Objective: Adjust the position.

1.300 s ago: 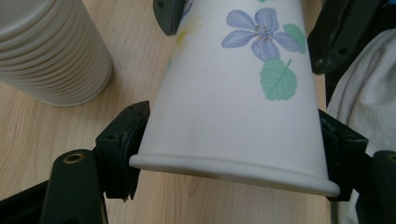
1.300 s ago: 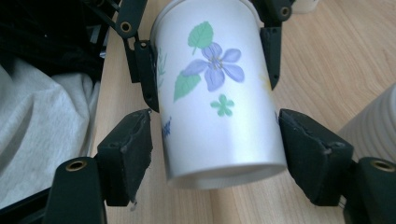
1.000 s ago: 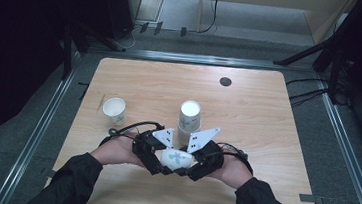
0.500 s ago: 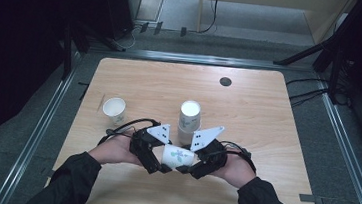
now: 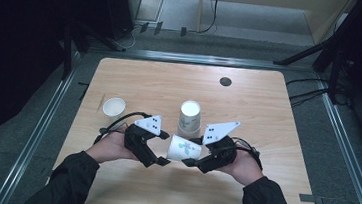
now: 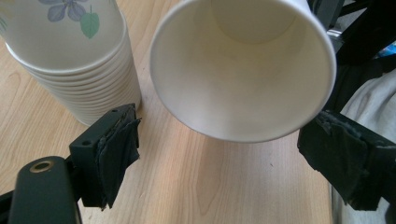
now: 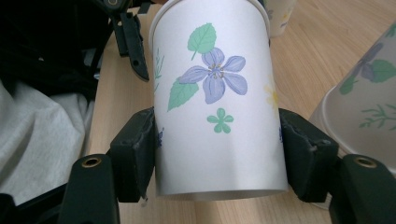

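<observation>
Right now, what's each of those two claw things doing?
Left gripper: open, its jaws just spread, clear of the paper cup.
Right gripper: shut on the paper cup.

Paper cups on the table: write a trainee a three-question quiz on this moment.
1. True or false: the right hand-held gripper is clamped on the flowered cup.
2. The left hand-held gripper is: A) shut on the cup's rim, B) open, with the cup's mouth facing it, C) gripping the stack of cups.
3. In the high view, where does the single upright cup stand relative to the stack?

Key: 1 true. 2 B. 3 To the stack's left, apart from it.
</observation>
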`<action>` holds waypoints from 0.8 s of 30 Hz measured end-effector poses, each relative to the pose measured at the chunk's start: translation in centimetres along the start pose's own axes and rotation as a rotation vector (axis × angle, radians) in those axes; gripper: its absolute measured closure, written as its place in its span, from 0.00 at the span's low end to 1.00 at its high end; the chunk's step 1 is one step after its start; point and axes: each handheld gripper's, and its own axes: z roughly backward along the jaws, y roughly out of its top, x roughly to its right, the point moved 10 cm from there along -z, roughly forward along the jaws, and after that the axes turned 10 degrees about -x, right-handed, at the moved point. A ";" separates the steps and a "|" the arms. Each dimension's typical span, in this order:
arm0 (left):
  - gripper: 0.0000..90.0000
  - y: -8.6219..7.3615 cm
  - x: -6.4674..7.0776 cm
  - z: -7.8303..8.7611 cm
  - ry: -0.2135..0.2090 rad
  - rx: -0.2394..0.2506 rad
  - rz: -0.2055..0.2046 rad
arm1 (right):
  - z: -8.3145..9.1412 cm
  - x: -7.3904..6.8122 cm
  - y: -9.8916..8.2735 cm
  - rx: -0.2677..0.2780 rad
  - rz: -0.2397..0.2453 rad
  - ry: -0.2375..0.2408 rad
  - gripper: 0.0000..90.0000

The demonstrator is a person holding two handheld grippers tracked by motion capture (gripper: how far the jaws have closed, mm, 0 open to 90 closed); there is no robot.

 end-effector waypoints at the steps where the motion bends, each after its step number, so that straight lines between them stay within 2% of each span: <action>1: 0.14 0.1 0.1 0.0 -0.002 0.007 0.004 | 0.2 0.0 0.0 0.008 -0.005 0.003 0.38; 5: 0.14 0.5 0.1 0.3 -0.013 0.033 0.015 | 0.7 0.2 0.3 0.039 -0.011 0.005 0.38; 9: 0.14 0.8 0.1 0.5 -0.025 0.065 0.046 | 0.9 0.2 0.4 0.053 -0.016 0.010 0.38; 13: 0.14 1.1 0.2 0.8 -0.030 0.092 0.052 | 1.2 0.2 0.6 0.075 -0.020 0.020 0.38; 18: 0.14 1.3 0.5 1.1 -0.030 0.121 0.057 | 1.2 0.2 0.9 0.088 -0.019 0.035 0.38; 24: 0.14 1.7 0.6 1.6 -0.026 0.166 0.087 | 0.8 0.0 1.3 0.088 -0.005 0.061 0.38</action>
